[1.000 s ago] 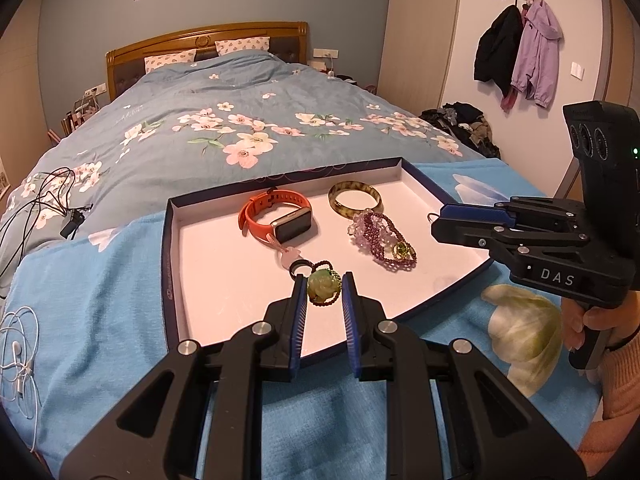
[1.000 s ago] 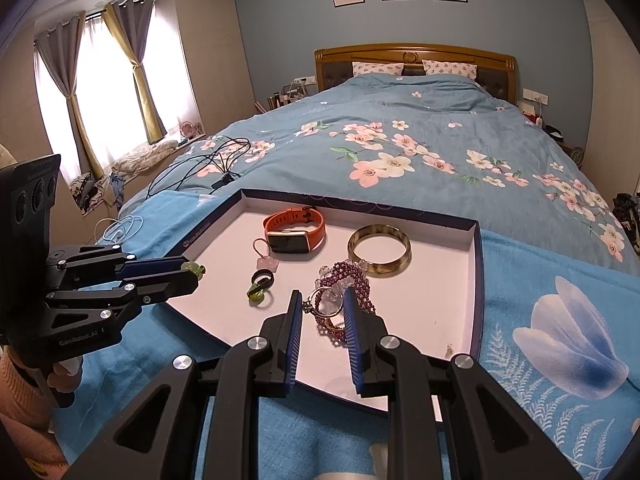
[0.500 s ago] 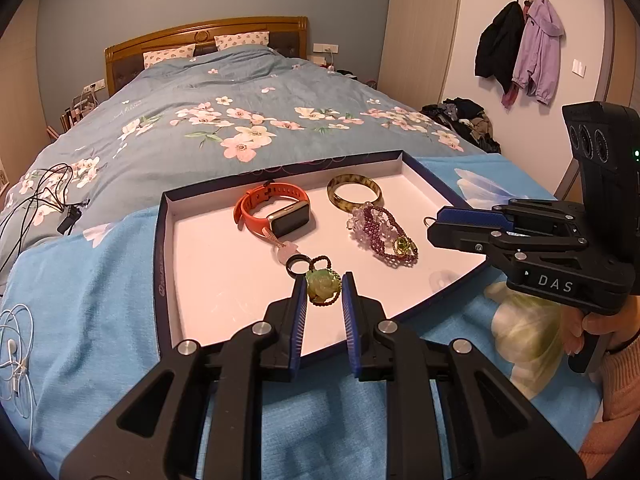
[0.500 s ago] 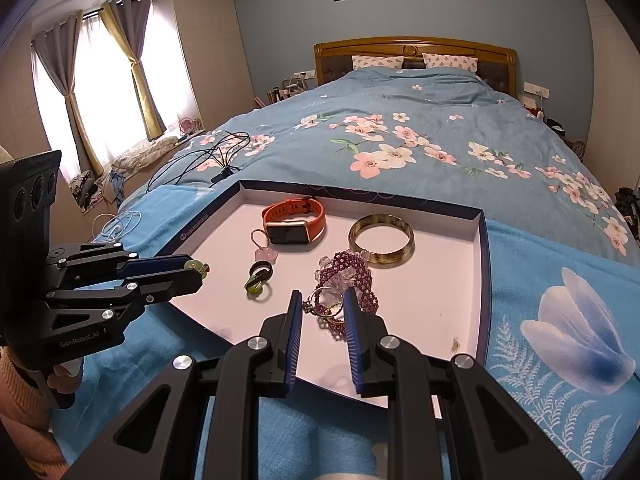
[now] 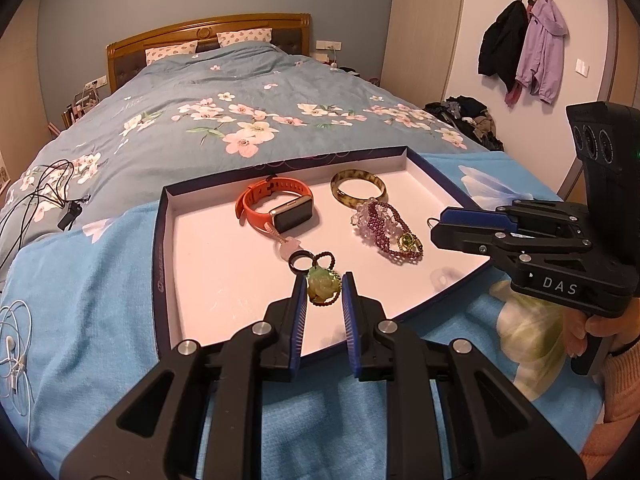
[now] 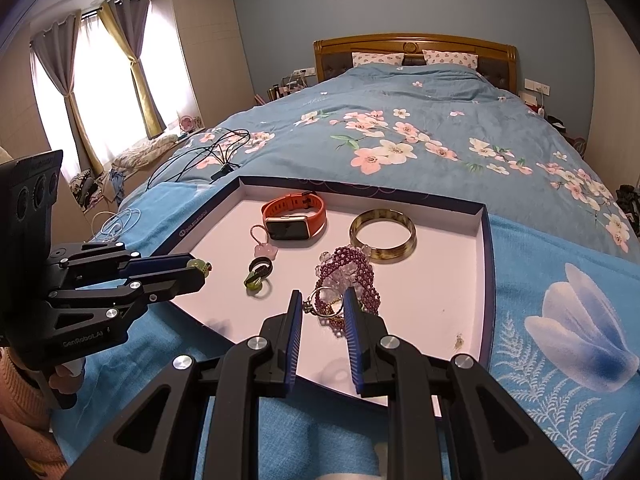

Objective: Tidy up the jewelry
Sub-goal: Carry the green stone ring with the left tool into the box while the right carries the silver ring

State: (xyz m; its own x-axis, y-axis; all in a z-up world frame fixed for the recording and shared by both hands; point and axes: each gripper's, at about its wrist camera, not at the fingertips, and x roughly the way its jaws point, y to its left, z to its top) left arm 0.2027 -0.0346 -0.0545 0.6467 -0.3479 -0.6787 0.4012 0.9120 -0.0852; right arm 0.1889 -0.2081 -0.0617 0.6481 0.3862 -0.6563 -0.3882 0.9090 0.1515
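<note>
Bed point(image 6: 400, 92) with a carved wooden headboard point(image 6: 412, 42) and two patterned pillows point(image 6: 450, 57), covered by a blue quilt printed with pink and white blossoms point(image 5: 240, 120). Over its near end lies a lighter blue cloth with large pale flower prints point(image 6: 560, 300). On this cloth rests a shallow navy-rimmed tray with a white floor point(image 5: 160, 240), holding jewelry. Black cables point(image 5: 44, 192) lie on the quilt, just beyond the tray's left corner. White earphone wires point(image 5: 16, 332) lie coiled at the cloth's left edge.

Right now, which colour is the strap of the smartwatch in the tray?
Orange strap, clearest in the right wrist view.
</note>
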